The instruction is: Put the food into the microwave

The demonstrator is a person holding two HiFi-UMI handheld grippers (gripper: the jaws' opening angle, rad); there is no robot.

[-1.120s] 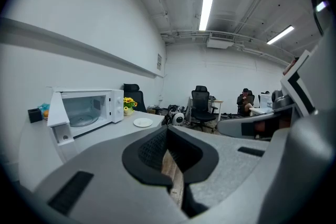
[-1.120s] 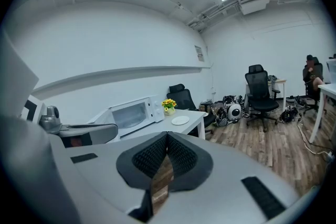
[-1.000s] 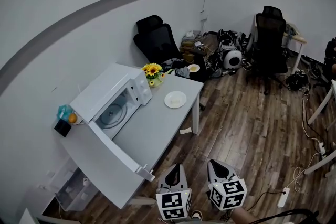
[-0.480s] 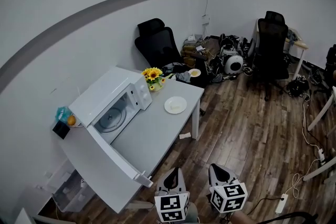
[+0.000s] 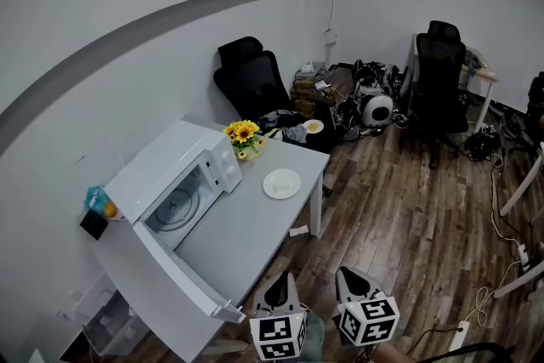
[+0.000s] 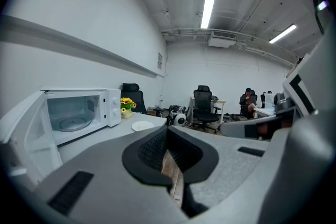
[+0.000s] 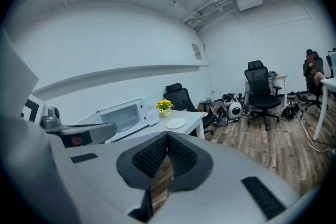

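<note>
A white microwave (image 5: 161,174) stands on the white table (image 5: 246,234) with its door (image 5: 183,272) swung wide open and its glass turntable (image 5: 172,209) bare. A white plate with pale food (image 5: 281,183) lies on the table to the right of the microwave, near a pot of sunflowers (image 5: 243,134). My left gripper (image 5: 283,283) and right gripper (image 5: 347,276) hang side by side off the table's near end, both shut and empty. The plate (image 6: 142,126) and microwave (image 6: 79,112) lie ahead of the left gripper (image 6: 167,129). The right gripper (image 7: 167,135) also faces the plate (image 7: 176,123).
Black office chairs (image 5: 251,74) stand behind the table, and another chair (image 5: 438,68) stands at the far right. Bags and clutter (image 5: 357,93) lie on the wood floor along the wall. Cables and a power strip (image 5: 463,317) lie on the floor at right. A person sits at a far desk (image 6: 247,102).
Both grippers have drifted a little toward the table together with the head view. Their jaws stay shut. The plate and the microwave have not moved on the table.
</note>
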